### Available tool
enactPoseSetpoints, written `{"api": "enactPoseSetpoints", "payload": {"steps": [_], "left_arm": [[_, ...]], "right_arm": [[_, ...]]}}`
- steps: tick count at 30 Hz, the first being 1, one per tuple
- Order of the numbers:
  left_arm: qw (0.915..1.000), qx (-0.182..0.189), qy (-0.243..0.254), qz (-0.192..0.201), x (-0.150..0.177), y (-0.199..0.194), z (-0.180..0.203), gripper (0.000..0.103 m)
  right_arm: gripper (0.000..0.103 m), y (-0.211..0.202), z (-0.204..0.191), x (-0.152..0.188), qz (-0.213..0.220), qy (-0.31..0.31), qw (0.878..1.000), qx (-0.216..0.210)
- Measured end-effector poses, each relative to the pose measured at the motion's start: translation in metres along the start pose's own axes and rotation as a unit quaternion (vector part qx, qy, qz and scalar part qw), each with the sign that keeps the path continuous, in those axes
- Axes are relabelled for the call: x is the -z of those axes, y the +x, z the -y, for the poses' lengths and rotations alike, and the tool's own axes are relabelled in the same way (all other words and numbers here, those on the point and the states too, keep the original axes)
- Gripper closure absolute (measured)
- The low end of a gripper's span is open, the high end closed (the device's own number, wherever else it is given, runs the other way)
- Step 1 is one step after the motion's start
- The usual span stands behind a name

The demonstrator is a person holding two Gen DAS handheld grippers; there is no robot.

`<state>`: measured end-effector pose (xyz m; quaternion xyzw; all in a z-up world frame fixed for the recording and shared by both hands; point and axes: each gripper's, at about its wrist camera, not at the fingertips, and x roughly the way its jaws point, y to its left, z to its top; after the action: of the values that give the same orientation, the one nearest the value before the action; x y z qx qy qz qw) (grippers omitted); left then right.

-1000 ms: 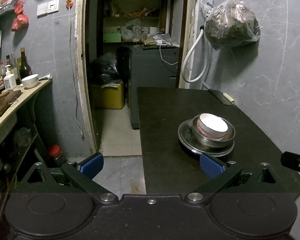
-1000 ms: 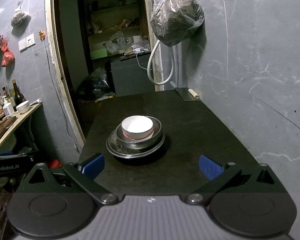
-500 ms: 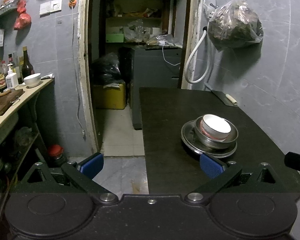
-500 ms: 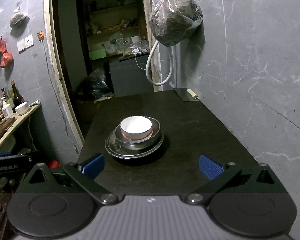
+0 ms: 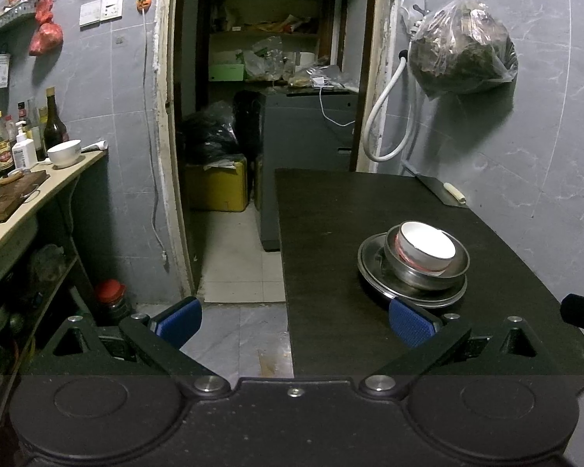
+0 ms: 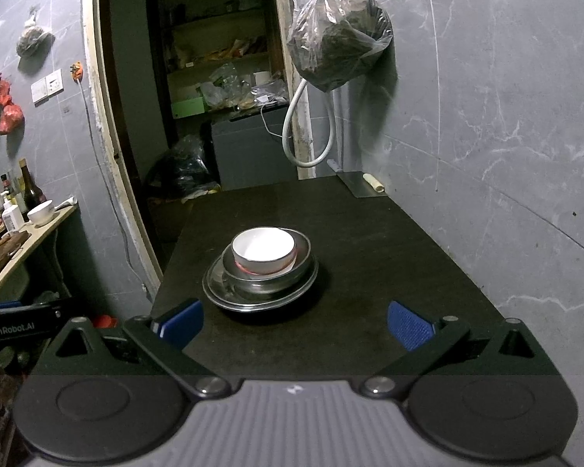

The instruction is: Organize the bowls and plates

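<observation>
Right wrist view shows the white bowl nested in the steel bowl on the steel plate, mid-table, looking slightly farther off than a second ago. Both the right claw and left claw gape empty, so the stacking looks done.

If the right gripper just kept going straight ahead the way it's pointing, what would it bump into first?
Most likely the stack on the black table: the right gripper, open, points at the white bowl nested in the metal bowl on the metal plate. Height is unclear; it might pass over.
</observation>
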<state>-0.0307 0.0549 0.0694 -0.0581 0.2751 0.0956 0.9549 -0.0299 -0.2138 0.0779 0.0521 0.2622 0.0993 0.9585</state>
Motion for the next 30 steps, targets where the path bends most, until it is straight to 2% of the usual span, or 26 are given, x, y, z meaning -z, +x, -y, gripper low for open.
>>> {"api": "enactPoseSetpoints", "payload": {"steps": [30], "left_arm": [[1.0000, 0.001, 0.001, -0.002, 0.0010, 0.0024, 0.0017, 0.001]], "right_arm": [[0.000, 0.0058, 0.0021, 0.0042, -0.005, 0.011, 1.000, 0.014]]}}
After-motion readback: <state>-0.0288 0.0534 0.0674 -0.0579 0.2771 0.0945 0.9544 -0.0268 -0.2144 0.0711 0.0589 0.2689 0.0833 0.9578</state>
